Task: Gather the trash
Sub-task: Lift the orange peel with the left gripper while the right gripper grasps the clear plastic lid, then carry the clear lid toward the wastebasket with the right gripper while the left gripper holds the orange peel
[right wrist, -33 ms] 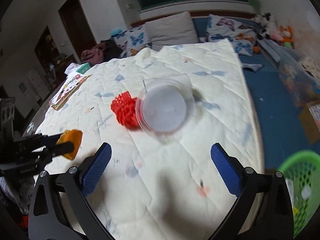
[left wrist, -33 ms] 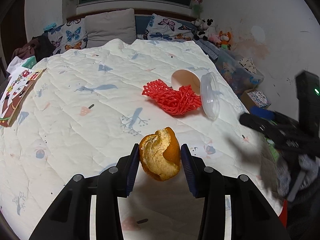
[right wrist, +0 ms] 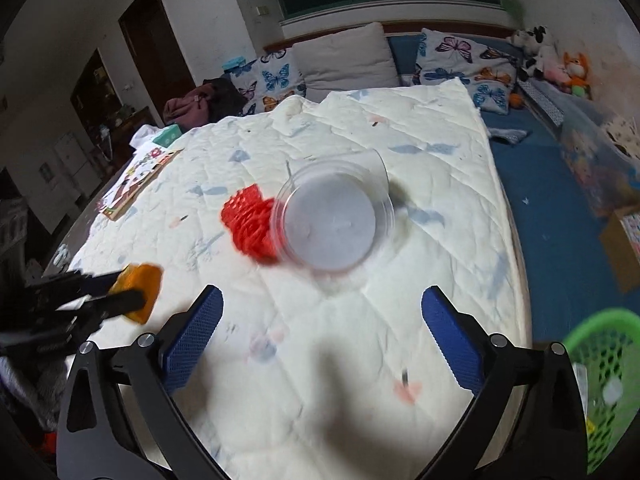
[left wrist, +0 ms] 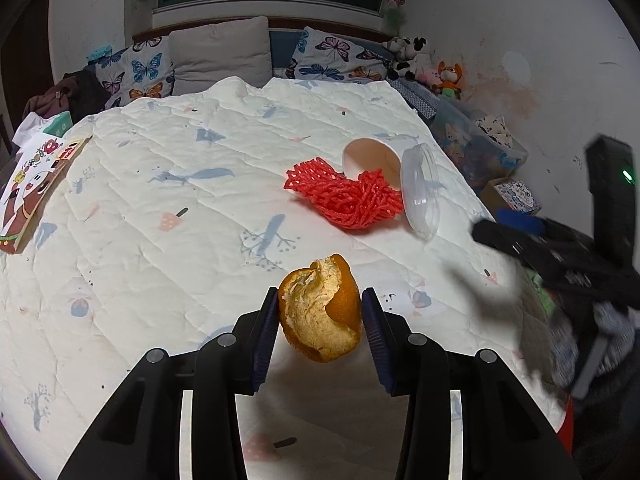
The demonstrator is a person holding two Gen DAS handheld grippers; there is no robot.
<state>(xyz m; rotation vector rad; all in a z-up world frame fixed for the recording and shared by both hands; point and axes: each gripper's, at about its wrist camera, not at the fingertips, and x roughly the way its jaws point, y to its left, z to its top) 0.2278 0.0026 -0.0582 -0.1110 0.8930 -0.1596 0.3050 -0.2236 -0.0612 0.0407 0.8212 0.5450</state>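
Observation:
My left gripper (left wrist: 320,316) is shut on an orange peel (left wrist: 320,314) and holds it above the white quilt (left wrist: 160,200); the peel also shows in the right wrist view (right wrist: 138,290). A red foam fruit net (left wrist: 344,194) lies mid-bed, touching a paper cup on its side (left wrist: 372,158) with a clear plastic lid (left wrist: 420,196). In the right wrist view the net (right wrist: 250,224) and the lid (right wrist: 332,224) lie ahead of my right gripper (right wrist: 322,314), which is open and empty above the quilt. The right gripper shows blurred in the left wrist view (left wrist: 560,252).
A green basket (right wrist: 600,372) sits on the floor at the bed's right. A picture book (left wrist: 28,192) lies at the bed's left edge. Pillows (left wrist: 220,54) and plush toys (left wrist: 424,64) line the headboard. Boxes (left wrist: 516,196) stand on the floor on the right.

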